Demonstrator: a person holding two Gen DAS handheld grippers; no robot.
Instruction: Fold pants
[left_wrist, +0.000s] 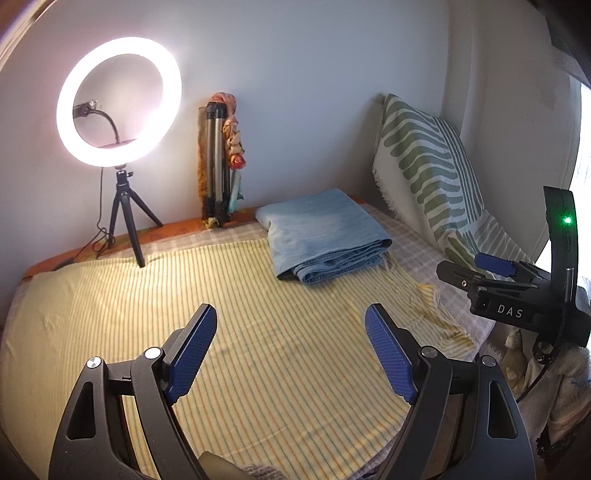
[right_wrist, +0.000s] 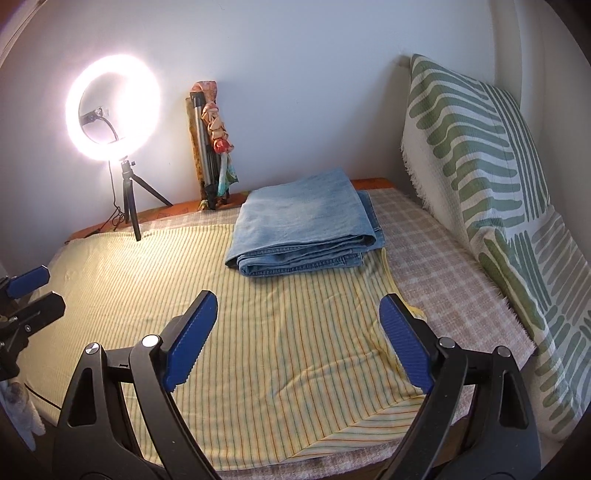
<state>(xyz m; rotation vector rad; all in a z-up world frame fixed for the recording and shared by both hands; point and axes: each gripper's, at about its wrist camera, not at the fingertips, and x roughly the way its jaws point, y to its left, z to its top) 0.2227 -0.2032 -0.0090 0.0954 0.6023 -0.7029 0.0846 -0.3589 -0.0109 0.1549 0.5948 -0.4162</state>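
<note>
Light blue denim pants (left_wrist: 321, 236) (right_wrist: 303, 229) lie folded into a thick rectangular stack at the far middle of the bed. My left gripper (left_wrist: 291, 314) hovers open over the yellow striped sheet (left_wrist: 258, 350), well short of the pants, with nothing between its blue pads. My right gripper (right_wrist: 299, 302) is open too, empty, just in front of the stack. The right gripper (left_wrist: 495, 264) also shows at the right edge of the left wrist view, and the left gripper (right_wrist: 26, 282) at the left edge of the right wrist view.
A lit ring light (left_wrist: 118, 99) on a small tripod (left_wrist: 125, 221) stands at the back left of the bed. A folded tripod with cloth (left_wrist: 221, 158) leans on the wall. A green-patterned cushion (right_wrist: 491, 184) leans at the right, on a checked cover (right_wrist: 454, 273).
</note>
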